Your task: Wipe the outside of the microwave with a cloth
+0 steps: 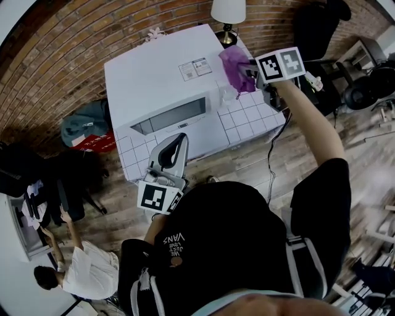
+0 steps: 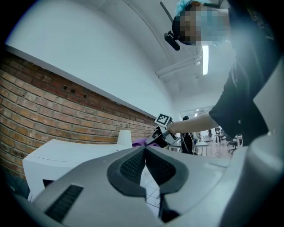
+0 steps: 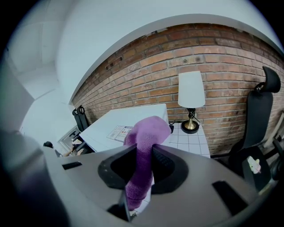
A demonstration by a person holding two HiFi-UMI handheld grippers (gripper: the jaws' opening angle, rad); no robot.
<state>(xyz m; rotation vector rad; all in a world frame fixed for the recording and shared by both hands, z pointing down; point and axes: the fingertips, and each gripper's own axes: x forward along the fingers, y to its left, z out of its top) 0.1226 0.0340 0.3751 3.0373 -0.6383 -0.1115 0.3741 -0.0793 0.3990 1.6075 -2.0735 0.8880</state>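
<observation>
Right gripper pinches bunched purple cloth, left gripper pressed together on nothing; friction against the microwave could tug the cloth loose.

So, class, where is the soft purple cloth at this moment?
In the head view the soft purple cloth is at upper right, pinched in the right tool by the right edge of the white box-shaped microwave, near the white-shaded lamp.

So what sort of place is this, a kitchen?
Probably an office or studio with a mocked-up home corner, not a real kitchen: a boxy white microwave sits on a small white tiled table against a red brick wall, beside a black office chair.
</observation>
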